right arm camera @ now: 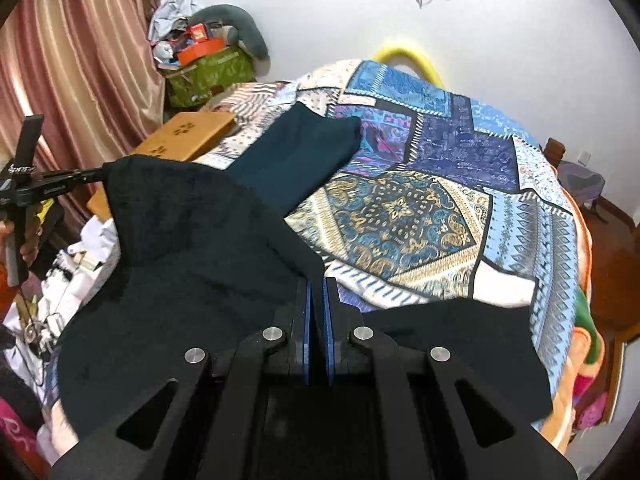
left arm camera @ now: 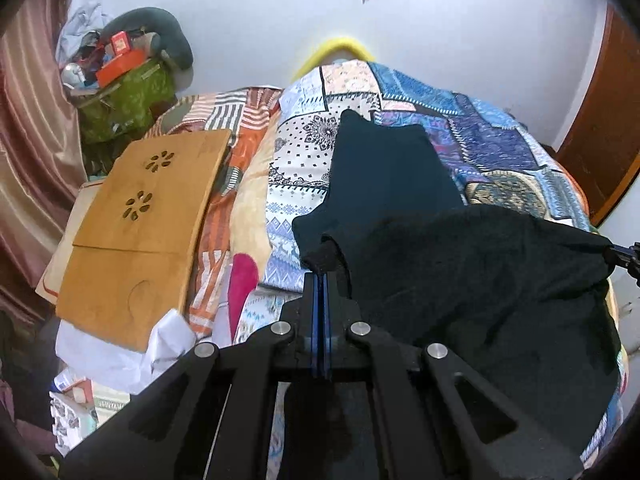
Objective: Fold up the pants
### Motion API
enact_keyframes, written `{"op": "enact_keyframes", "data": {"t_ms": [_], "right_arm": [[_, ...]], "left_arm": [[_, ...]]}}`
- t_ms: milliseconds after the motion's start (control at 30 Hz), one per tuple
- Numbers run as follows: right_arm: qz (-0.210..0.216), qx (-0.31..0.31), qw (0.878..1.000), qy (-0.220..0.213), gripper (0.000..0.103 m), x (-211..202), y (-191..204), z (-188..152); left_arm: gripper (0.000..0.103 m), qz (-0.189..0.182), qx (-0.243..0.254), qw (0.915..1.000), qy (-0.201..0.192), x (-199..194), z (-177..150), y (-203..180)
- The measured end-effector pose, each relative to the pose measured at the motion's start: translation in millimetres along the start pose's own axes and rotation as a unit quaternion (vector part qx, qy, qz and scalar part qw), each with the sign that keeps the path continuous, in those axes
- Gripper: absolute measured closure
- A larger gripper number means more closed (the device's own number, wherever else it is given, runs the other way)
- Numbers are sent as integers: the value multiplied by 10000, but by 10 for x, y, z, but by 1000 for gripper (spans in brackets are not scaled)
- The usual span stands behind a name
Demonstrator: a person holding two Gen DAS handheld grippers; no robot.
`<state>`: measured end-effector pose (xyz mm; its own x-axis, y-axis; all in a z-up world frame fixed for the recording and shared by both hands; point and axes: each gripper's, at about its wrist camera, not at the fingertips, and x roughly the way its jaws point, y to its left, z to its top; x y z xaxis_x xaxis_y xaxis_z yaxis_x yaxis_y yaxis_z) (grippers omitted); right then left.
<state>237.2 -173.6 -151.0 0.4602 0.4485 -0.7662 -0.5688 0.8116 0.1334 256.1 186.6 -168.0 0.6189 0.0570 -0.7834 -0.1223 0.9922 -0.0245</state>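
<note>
Dark teal-black pants (left arm camera: 400,184) lie on a patchwork bedspread (left arm camera: 500,136), legs pointing away toward the wall. My left gripper (left arm camera: 321,272) is shut on the near left corner of the waist end, which is lifted off the bed. My right gripper (right arm camera: 318,280) is shut on the other near corner of the pants (right arm camera: 192,240). The cloth hangs stretched between the two. The right gripper's tip (left arm camera: 624,254) shows at the right edge of the left wrist view. The left gripper (right arm camera: 96,174) shows at the left of the right wrist view.
A wooden lap tray (left arm camera: 144,228) lies on the bed's left side. A pile of clothes and boxes (left arm camera: 120,80) stands in the far left corner by a pink curtain (right arm camera: 80,60). A wooden door (left arm camera: 604,128) is at the right.
</note>
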Motion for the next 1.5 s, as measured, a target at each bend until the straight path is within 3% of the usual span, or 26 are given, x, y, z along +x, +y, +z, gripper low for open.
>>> {"op": "enact_keyframes", "data": {"t_ms": [333, 533, 633, 733, 767, 800, 867, 967, 1133, 1233, 1400, 1500], "right_arm": [[377, -94, 9991, -161, 98, -461, 470, -553], [446, -120, 9989, -39, 98, -427, 639, -863], [511, 76, 9986, 71, 98, -376, 627, -975], [504, 117, 9985, 153, 98, -323, 627, -1054], [477, 84, 9987, 175, 98, -298, 625, -1071], [470, 81, 9987, 192, 98, -296, 648, -1093], [482, 105, 9986, 215, 98, -292, 667, -1135], [501, 146, 9983, 246, 98, -277, 657, -1174], [516, 151, 9982, 264, 98, -276, 647, -1255], [574, 253, 9977, 245, 98, -284, 611, -1272], [526, 231, 9981, 218, 98, -292, 621, -1276], [479, 153, 9985, 238, 98, -260, 647, -1265]], "left_arm": [[103, 290, -232, 9984, -424, -814, -647, 224], [103, 68, -313, 9995, -35, -818, -1057, 283], [97, -62, -479, 9986, 214, -660, -1090, 287], [67, -176, -616, 9971, 412, -530, -978, 242], [44, -253, -683, 9964, 433, -506, -919, 215], [28, -314, -743, 9959, 400, -500, -873, 188], [20, -482, -860, 9949, 219, -491, -718, 96], [10, -697, -897, 9929, 358, -369, -584, -17], [11, -728, -1055, 9855, 1109, 140, -641, -102], [21, -700, -1256, 9791, 1438, 360, -790, -61], [21, -42, -788, 9900, 1167, 191, -1033, 5], [18, -13, -753, 9906, 1145, 65, -1178, 100]]}}
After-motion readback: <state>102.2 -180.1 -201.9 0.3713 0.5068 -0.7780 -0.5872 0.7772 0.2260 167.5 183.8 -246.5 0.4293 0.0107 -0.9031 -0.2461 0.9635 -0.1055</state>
